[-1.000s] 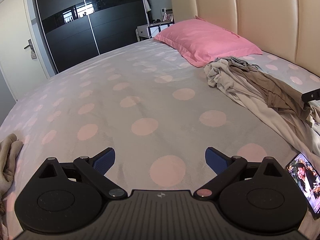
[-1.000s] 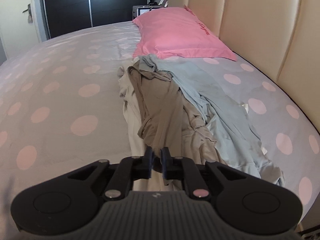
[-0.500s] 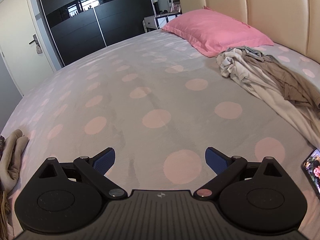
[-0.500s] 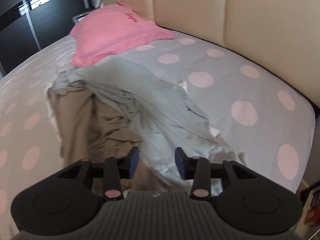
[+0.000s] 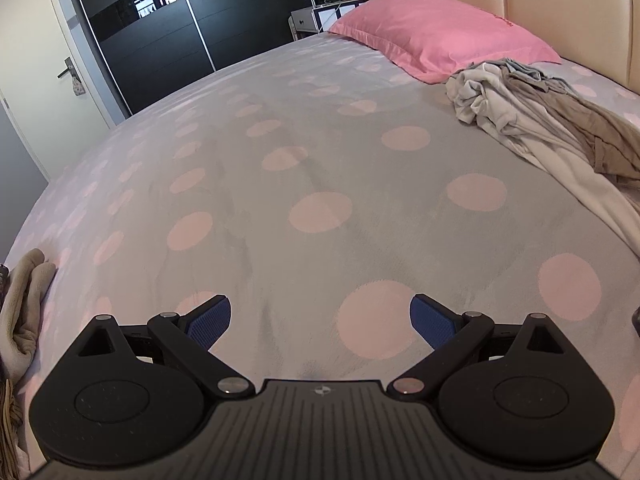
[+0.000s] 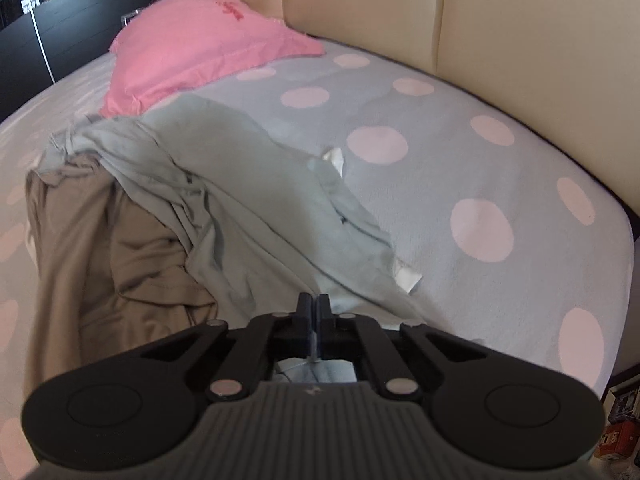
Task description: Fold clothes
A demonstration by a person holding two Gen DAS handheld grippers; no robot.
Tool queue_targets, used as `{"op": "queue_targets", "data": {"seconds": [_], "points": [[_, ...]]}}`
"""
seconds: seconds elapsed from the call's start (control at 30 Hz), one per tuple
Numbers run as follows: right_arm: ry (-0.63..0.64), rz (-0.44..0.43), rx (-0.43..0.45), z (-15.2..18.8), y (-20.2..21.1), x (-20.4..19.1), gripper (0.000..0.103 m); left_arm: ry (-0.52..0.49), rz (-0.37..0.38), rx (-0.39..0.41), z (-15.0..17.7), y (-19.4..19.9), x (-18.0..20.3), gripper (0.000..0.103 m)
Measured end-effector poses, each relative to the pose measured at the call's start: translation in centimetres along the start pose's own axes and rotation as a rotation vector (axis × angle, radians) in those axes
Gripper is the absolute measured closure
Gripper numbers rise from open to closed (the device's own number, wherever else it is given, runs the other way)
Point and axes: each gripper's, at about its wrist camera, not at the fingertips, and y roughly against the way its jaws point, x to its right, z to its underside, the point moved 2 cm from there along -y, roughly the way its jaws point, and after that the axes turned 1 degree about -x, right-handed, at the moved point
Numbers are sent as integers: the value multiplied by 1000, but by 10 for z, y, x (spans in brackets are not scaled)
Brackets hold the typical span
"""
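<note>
Closest in, the right gripper (image 6: 313, 304) has its black fingers (image 6: 305, 308) clenched on the near edge of a pale grey-blue cotton garment (image 6: 256, 200), a sliver of the cloth showing between them. The left gripper (image 5: 320, 316) hangs just above the grey bedspread with pink polka dots (image 5: 320, 160), its blue-padded fingers (image 5: 210, 318) spread wide and holding nothing. The grey-blue garment runs away from the right gripper across the bed, lying partly over a crumpled taupe-brown garment (image 6: 100, 240) just to its left; from the left wrist view a cream-white garment (image 5: 492, 108) is bunched under both of them. At the bed's left edge lies a small beige bundle of cloth (image 5: 24, 292). Beyond the heap rests a pink pillow (image 6: 192, 52) against the cream padded headboard (image 6: 500, 20), and furthest off stands a black sliding-door wardrobe (image 5: 180, 28).
</note>
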Motion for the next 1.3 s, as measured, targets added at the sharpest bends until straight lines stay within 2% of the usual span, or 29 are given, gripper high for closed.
{"op": "queue_targets", "data": {"seconds": [0.13,0.33,0.47,0.7,0.97,1.07,1.1,1.17,1.3], "points": [[23,-80,79,-9,45,-26,101,11,7,26,-4,16,-6,5],[116,-258,206,-14,134,-100,101,40,-1,88,-5,55,-30,6],[186,-382,254,-7,195,-157,101,56,-21,133,0,85,-52,6],[354,-579,261,44,285,-250,102,84,-76,208,15,136,-95,6],[533,-802,163,132,344,-317,102,122,-166,226,46,176,-148,6],[604,-816,101,158,343,-333,101,132,-191,217,59,185,-159,6],[619,-804,98,165,342,-336,97,127,-192,211,63,186,-160,6],[631,-786,86,172,338,-336,96,115,-192,199,72,187,-161,6],[656,-724,66,178,321,-330,89,76,-170,180,84,185,-154,6]]}}
